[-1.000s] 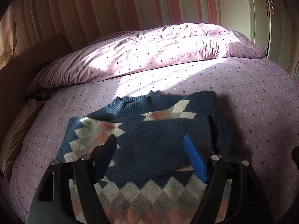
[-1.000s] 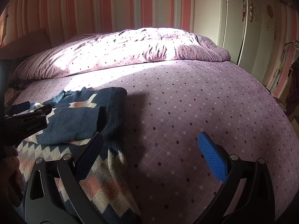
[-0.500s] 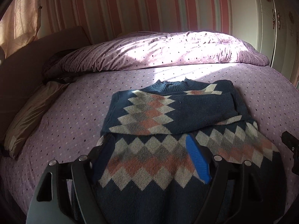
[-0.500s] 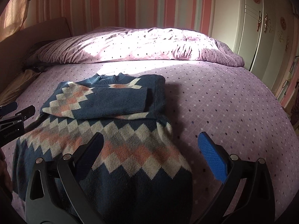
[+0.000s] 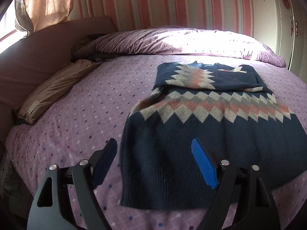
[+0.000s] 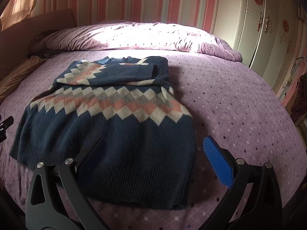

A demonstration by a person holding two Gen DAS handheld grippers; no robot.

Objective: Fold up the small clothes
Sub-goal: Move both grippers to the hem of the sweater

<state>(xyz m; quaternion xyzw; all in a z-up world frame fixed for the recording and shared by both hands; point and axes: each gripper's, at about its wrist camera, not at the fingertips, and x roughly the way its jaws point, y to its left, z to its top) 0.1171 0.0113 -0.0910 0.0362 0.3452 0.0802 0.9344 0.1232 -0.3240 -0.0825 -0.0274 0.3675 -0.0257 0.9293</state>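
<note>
A navy sweater [image 5: 201, 134] with a band of white, grey and pink diamonds lies flat on the purple bed, both sleeves folded across its chest. It also shows in the right wrist view [image 6: 115, 126]. My left gripper [image 5: 155, 153] is open and empty, hovering above the sweater's near left hem corner. My right gripper [image 6: 155, 149] is open and empty, hovering above the near right hem corner. The tip of the left gripper [image 6: 5, 124] shows at the left edge of the right wrist view.
A purple dotted bedsheet [image 5: 80, 115] covers the bed. A rolled purple duvet [image 6: 145, 36] lies at the far side. A tan pillow [image 5: 51, 88] and the headboard [image 5: 38, 44] are to the left. White wardrobe doors [image 6: 268, 28] stand to the right.
Both grippers have pulled back from the sweater's chest toward its hem, so the whole sweater now shows. Both stay open and empty.
</note>
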